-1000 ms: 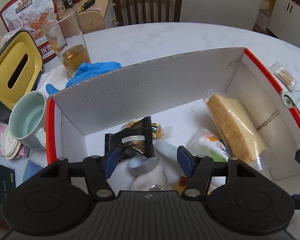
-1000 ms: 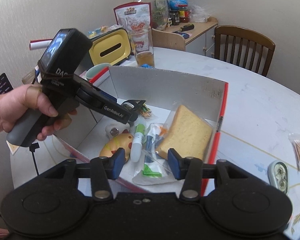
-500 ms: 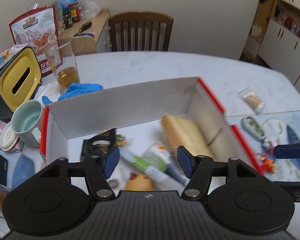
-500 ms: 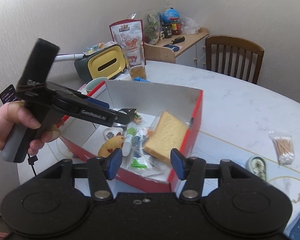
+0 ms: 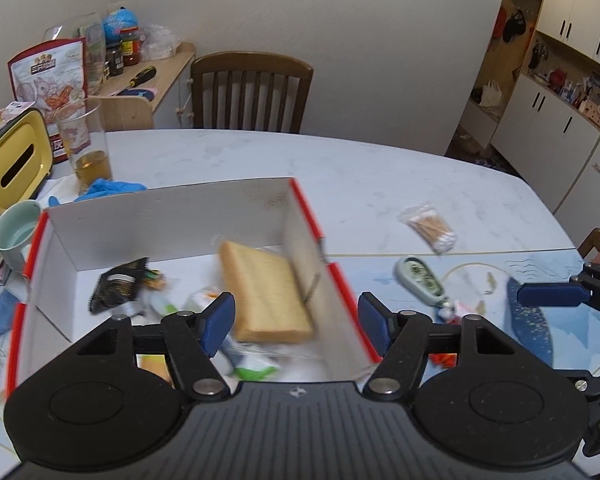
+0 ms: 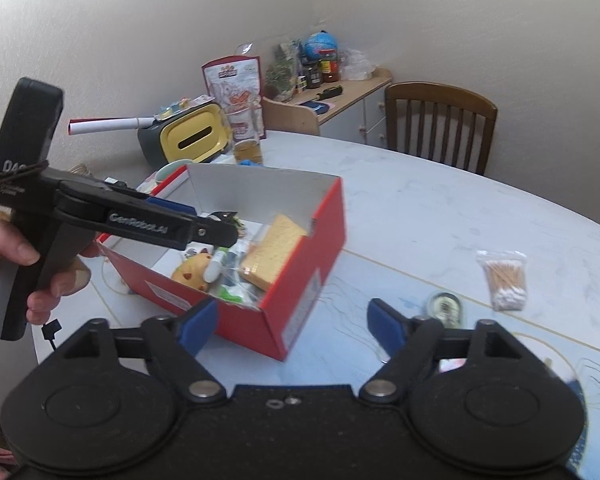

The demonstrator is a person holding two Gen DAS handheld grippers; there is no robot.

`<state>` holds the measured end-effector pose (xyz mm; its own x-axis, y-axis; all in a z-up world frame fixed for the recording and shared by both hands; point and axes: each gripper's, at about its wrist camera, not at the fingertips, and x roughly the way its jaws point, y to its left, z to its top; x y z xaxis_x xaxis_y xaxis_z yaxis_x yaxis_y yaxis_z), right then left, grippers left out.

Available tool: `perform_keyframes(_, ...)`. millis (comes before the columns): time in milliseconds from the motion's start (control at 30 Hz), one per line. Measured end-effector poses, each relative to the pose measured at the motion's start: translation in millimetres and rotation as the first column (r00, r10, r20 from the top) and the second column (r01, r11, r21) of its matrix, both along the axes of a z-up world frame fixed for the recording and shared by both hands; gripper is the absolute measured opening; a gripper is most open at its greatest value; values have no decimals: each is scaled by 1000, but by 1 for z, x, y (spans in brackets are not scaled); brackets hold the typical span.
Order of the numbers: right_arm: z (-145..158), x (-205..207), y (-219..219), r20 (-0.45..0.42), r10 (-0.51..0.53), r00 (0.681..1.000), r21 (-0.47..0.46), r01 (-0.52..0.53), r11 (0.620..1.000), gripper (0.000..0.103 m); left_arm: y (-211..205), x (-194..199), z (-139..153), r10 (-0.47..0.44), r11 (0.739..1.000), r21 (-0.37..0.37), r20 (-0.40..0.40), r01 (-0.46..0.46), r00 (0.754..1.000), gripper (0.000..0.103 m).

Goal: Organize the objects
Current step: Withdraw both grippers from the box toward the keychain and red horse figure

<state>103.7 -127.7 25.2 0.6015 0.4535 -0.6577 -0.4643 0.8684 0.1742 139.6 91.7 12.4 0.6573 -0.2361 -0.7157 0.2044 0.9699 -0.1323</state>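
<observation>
A red cardboard box with a white inside stands on the table. In it lie a wrapped bread slice, a black packet, a yellow toy and some tubes. My left gripper hovers above the box's near right corner, its jaws opening with nothing between them. My right gripper hangs in front of the box's red corner, jaws opening wide and empty. A bag of cotton swabs and a small green gadget lie right of the box.
Left of the box are a mug, a blue glove, a glass of amber drink and a yellow-lidded tissue box. A wooden chair stands behind the table. A hand holds the left gripper.
Both grippers have drawn back and up from the box, so more of the table shows. The right gripper's jaws have spread much wider, the left's slightly.
</observation>
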Motion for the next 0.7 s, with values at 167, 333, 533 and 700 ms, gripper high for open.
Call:
perform_keyframes(167,-5,-9,-39,2,-36,999,11,36,999,102,-32,-13,2,-24,1000,-8,26,24,999,75)
perform_keyframes(333,-13,-13,-80,-15,-71,997,20,71,997,103,-62,-21,1,-53,998,-24,37,54,998,84)
perform_keyframes(533,-22,-12,-116,-22,-103,994,-25,103,994,103,-100,-26,-11,-91,996,-6,32,91,995,96)
perform_keyframes(700,-33,-7,-139,-36,-121,992,-60,119,991,103,-124,-31,-25,-115,993,5,37,115,993,102)
